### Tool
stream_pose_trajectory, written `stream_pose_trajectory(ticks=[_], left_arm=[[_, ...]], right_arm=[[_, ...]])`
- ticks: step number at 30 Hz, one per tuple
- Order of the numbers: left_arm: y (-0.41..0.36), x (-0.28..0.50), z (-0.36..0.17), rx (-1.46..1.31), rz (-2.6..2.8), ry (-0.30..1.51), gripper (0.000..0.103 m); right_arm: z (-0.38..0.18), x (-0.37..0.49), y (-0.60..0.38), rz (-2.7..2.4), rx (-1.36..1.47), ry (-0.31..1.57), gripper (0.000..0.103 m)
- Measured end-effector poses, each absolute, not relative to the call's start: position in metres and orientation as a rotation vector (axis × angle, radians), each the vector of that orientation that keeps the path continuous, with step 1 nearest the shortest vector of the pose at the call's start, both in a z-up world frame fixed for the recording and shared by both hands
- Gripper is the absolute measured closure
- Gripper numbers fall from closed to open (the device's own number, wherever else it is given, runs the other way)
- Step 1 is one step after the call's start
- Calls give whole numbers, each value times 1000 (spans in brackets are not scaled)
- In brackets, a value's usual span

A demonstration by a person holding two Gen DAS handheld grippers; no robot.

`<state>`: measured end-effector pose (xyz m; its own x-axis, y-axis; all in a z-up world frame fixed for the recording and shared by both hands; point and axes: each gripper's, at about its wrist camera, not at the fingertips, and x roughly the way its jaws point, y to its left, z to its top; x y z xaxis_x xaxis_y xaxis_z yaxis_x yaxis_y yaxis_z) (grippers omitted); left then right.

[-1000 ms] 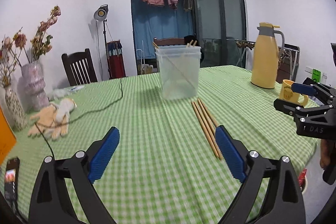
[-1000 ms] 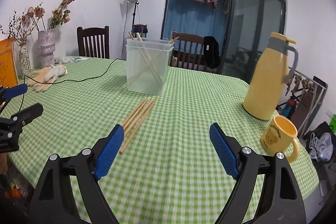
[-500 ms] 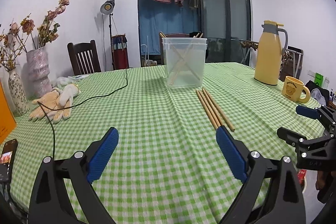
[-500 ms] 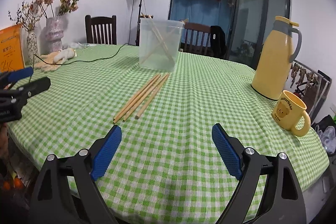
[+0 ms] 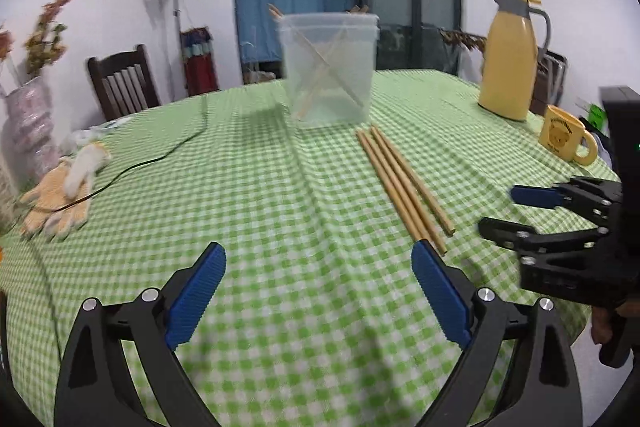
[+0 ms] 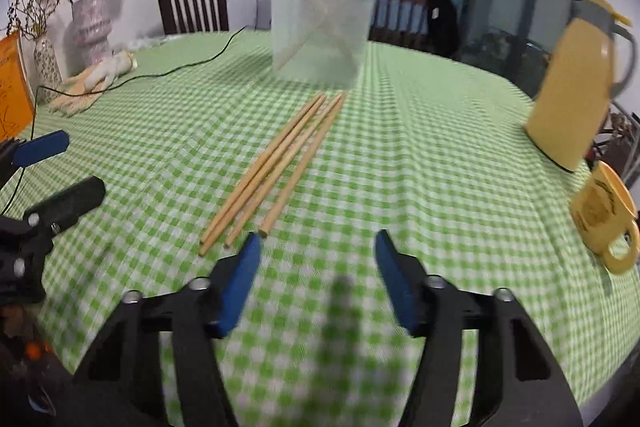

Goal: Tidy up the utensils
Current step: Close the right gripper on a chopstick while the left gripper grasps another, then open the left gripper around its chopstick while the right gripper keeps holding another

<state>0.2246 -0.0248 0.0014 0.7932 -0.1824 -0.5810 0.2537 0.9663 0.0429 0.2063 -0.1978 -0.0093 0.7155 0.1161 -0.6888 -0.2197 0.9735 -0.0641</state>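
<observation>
1. While both hand-held tools hang over a table, the right gripper (image 6: 316,247) sits low, its blue-padded jaws spread apart with nothing between them.
2. Its left pad lies just beside the near ends of three wooden chopsticks (image 6: 280,163), which rest side by side on the green checked tablecloth (image 6: 420,167). No pad seems to touch them, though the view is blurred.
3. To the left, the left gripper (image 5: 316,275) is also spread wide and empty, hovering above bare cloth, with the same chopsticks just to its right.
4. Beyond the far ends of the chopsticks stands a clear plastic container (image 6: 320,23). Two or more chopsticks already lean crossed inside it.
5. Further out are a yellow thermos jug (image 6: 572,91) and a yellow mug (image 6: 604,219) on the right, and a pair of work gloves (image 5: 60,191), a black cable and a vase of dried flowers (image 6: 92,23) on the left.
6. Judged from this layout, the task is partly done: some chopsticks are stored and three remain loose. The step in hand appears to be the approach for the next pickup.
7. The next move likely calls for shifting the right gripper slightly left, straddling one thin stick near its end, and closing gently so the neighbours do not roll away.
</observation>
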Motion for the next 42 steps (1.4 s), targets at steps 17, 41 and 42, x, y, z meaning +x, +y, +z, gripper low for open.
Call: stream_pose_trajectory(ticks=[17,41,42], left_arm=[[-79,319,-27,133,-330,836,46],[-68,251,-31,165,-333,932,100],[-63,246,-30,137,-341,934,101]], right_arm=[[-22,236,-200,275,-85,857,94],[-22,203,-233,263,-93,828,96],[-22,198,-233,263,-96,828,96]])
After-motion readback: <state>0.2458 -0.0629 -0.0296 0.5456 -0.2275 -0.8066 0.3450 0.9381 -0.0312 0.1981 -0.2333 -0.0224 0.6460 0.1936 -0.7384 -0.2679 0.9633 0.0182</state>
